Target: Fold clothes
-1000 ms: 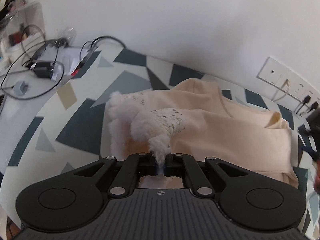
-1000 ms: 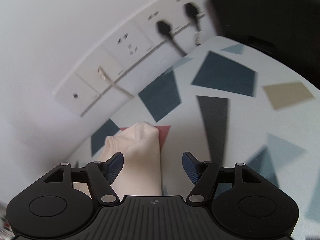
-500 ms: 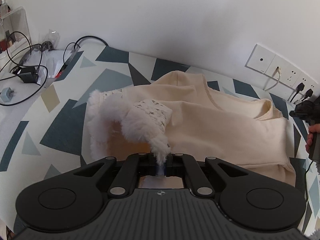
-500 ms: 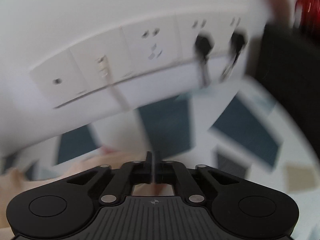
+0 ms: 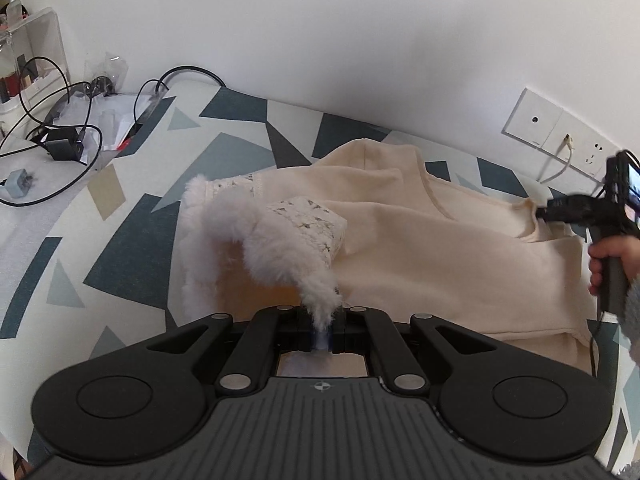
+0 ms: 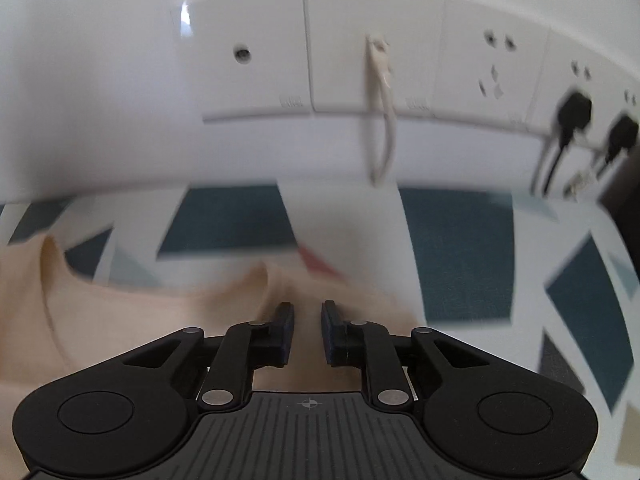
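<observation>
left tongs clamped on fluffy trim, right tongs opening, nothing gripped; cream garment barely folded, most folding left

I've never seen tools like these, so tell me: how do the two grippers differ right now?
The left gripper is clamped shut on the fluffy white trim of the cream garment; the right gripper has a gap, its jaws opening with nothing pinched. The left view is sharp, the right blurred. Both are black, two-fingered, over the same garment.
</observation>
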